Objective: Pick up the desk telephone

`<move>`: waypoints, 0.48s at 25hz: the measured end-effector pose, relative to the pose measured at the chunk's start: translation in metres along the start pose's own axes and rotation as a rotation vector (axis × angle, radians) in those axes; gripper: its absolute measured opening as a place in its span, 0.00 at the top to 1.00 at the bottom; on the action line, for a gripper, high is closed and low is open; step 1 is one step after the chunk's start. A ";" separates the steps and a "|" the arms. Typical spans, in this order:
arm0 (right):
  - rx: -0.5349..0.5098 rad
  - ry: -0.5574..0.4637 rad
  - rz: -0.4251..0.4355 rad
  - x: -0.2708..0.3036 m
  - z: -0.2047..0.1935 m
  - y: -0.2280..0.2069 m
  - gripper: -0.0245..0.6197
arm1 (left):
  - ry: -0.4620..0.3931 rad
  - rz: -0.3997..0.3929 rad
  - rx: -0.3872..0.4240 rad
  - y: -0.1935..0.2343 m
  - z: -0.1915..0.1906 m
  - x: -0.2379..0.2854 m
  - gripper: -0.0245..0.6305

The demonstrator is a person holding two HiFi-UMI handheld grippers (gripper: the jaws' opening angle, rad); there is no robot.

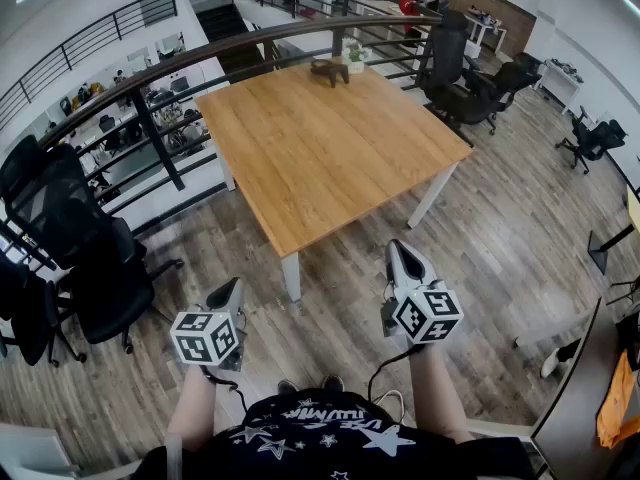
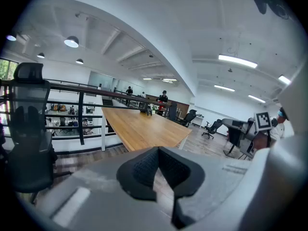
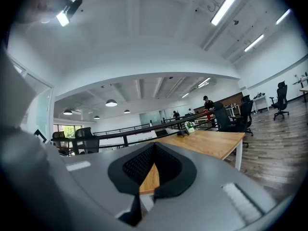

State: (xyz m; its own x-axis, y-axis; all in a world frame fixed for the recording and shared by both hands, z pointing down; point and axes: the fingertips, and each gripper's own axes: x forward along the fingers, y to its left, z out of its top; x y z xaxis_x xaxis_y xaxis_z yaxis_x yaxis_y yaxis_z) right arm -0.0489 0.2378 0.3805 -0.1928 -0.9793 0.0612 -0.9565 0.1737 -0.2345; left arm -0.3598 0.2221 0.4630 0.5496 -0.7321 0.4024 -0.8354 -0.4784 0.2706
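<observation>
1. Lower left of the head view: the left gripper [image 1: 233,290] is held low, just in front of the person's body. Its own view shows the jaws clenched together with nothing between them [image 2: 158,150].
2. Centre: a wooden table [image 1: 330,158] stands beyond both grippers, its near corner pointing down the frame towards the person.
3. Upper centre, at the table's far edge: a small dark object that I take to be the desk telephone [image 1: 330,68] sits just beside a little potted plant [image 1: 353,55]. It is too small here to make out handset or cord.
4. Handling, as a judgement: a desk telephone is likely rigid, smooth plastic of moderate weight. The handset rests loose in its cradle and may slip off if the body tilts. Gripping the base by its side edges and keeping it level looks safest.
5. Relation: the telephone lies well apart from both grippers, across the whole tabletop. It shows small and distant above each pair of jaws [image 2: 147,110] [image 3: 182,133].
6. Lower right of centre: the right gripper [image 1: 402,256] is likewise closed tight and empty [image 3: 154,146], short of the table.
</observation>
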 end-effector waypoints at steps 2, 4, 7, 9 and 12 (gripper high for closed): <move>-0.007 0.001 0.002 -0.004 0.001 -0.001 0.96 | -0.005 -0.005 0.008 -0.004 0.001 -0.001 0.96; -0.012 0.002 0.003 -0.007 0.002 -0.001 0.96 | -0.002 -0.008 0.010 -0.007 0.000 -0.002 0.96; -0.014 0.009 0.005 -0.009 0.002 -0.001 0.96 | 0.009 -0.009 -0.002 -0.006 -0.003 -0.004 0.96; -0.016 0.016 0.007 -0.010 0.000 -0.001 0.96 | 0.018 -0.004 -0.013 -0.003 -0.006 -0.006 0.96; -0.014 0.019 0.006 -0.012 0.000 -0.002 0.96 | 0.025 0.000 -0.024 -0.001 -0.008 -0.006 0.96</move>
State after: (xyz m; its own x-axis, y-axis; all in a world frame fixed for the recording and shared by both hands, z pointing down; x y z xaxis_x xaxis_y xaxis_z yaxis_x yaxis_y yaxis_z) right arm -0.0449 0.2492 0.3803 -0.2028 -0.9761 0.0779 -0.9582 0.1814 -0.2212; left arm -0.3621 0.2305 0.4675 0.5500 -0.7193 0.4243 -0.8351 -0.4668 0.2912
